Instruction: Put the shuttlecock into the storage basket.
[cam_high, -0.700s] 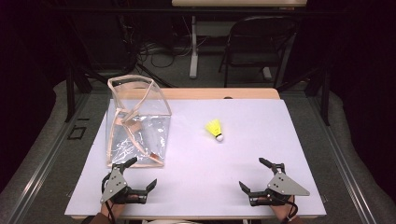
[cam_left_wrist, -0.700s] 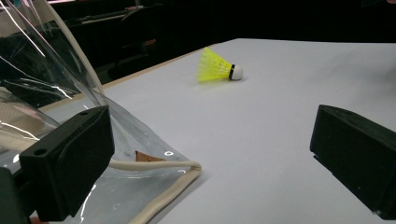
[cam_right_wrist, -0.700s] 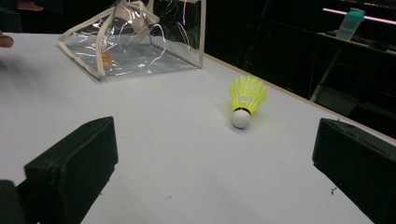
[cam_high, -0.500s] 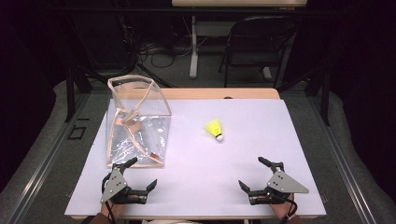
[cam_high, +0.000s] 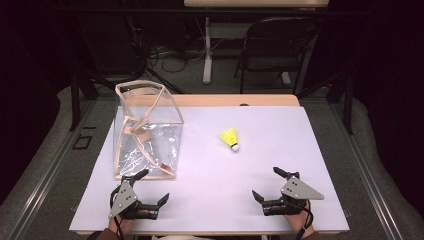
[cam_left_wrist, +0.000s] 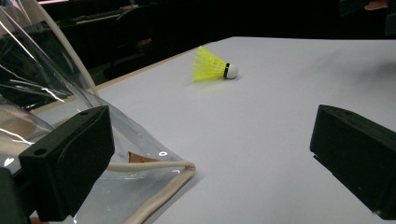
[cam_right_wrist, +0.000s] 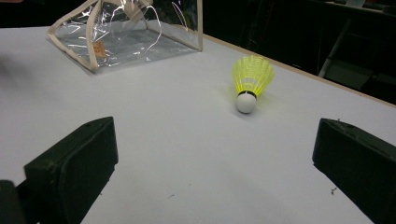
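Spread wide and holding nothing, both pairs of fingers: the right gripper (cam_high: 266, 186) low over the near right of the white-covered bench (cam_high: 280, 150), its black fingers (cam_right_wrist: 70, 170) apart with bare surface between them; the left gripper (cam_high: 152, 186) at the near left, likewise gaping, one of its fingers (cam_left_wrist: 70, 163) just beside, perhaps brushing, the cream-piped lower corner of the clear plastic tote bag (cam_high: 147, 132), though contact cannot be told for sure. Ahead of the right fingers, toward the far side and slightly to the left in the high view, lying on its side on the open bench: the small yellow shuttlecock with a white cork tip (cam_high: 230, 138). Long axis slanted, cork tip pointing back toward the near right edge, yellow skirt fanning away toward the far left; seen along the right fingers as cork nearest, skirt behind (cam_right_wrist: 250, 84). Nearer to the right gripper than to the left, with clear bench between and nothing in the way; from the left gripper view well off across the sheet, cork to the right (cam_left_wrist: 215, 65). Bag standing upright and open-topped at the left, well apart from the shuttlecock. Likely next: a straight reach forward by the right hand, fingers straddling the cork end or the narrow neck rather than the flimsy skirt.
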